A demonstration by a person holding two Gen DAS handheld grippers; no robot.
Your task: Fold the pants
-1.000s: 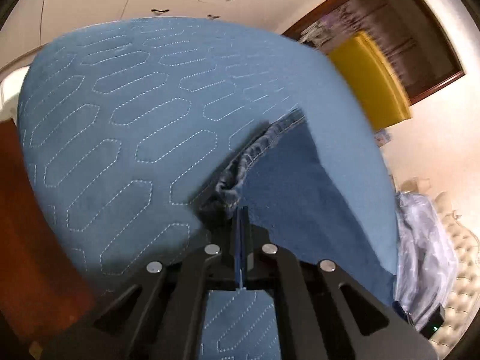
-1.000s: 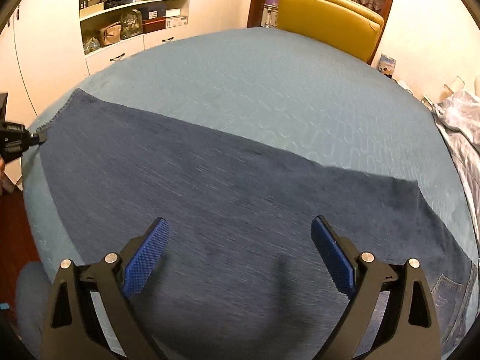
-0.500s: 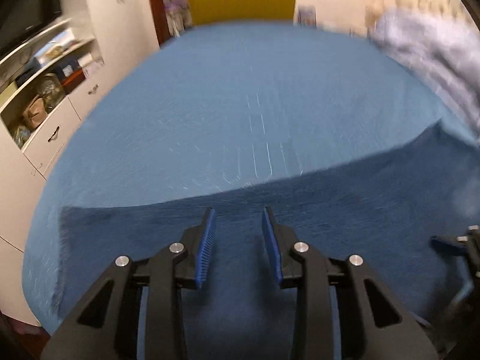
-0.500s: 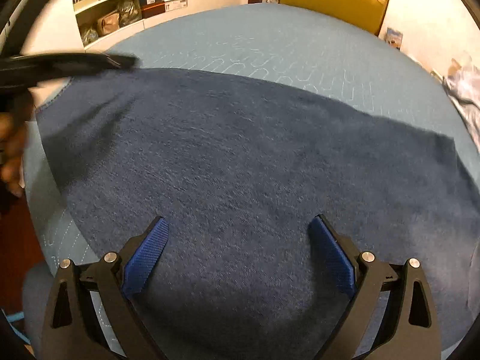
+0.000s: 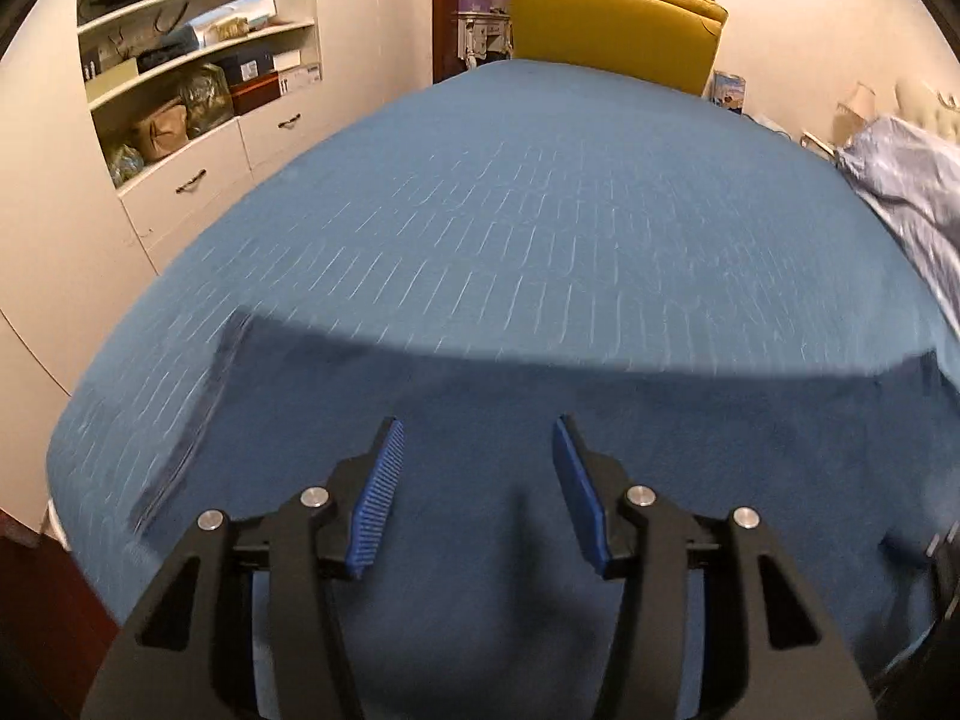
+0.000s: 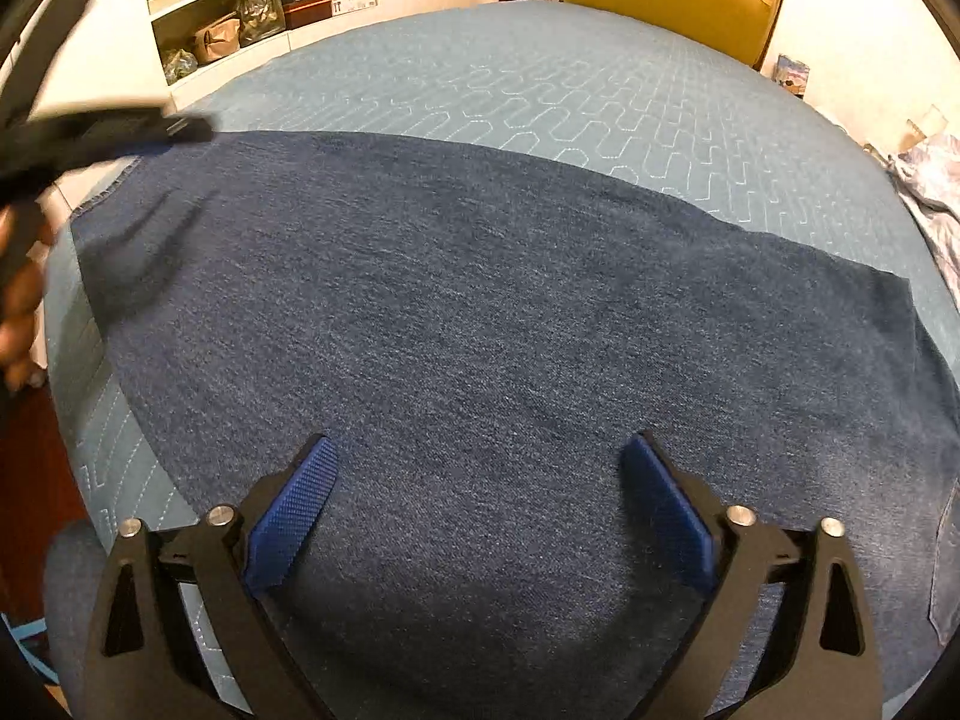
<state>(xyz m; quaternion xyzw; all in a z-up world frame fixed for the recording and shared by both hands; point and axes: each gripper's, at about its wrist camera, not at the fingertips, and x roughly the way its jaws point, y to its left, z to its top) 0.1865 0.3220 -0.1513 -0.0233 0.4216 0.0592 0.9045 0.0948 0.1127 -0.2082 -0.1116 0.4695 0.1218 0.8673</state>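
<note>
Dark blue denim pants (image 6: 480,312) lie flat across the near part of a blue quilted bed (image 6: 540,84), one leg end at the left edge, a back pocket at the far right. In the left wrist view the pants (image 5: 540,420) fill the lower half. My left gripper (image 5: 477,462) is open and empty, hovering above the fabric. My right gripper (image 6: 480,480) is wide open and empty, above the middle of the pants. The left gripper also shows blurred at the upper left of the right wrist view (image 6: 108,132).
A yellow chair (image 5: 612,30) stands at the far end of the bed. White shelves and drawers (image 5: 198,96) line the left wall. A light patterned cloth (image 5: 906,186) lies at the bed's right side. Wood floor shows at the lower left.
My left gripper let go of the pant leg hem, opened, and swung round over the flat pants. My right gripper stayed open and moved slightly closer over the fabric.
</note>
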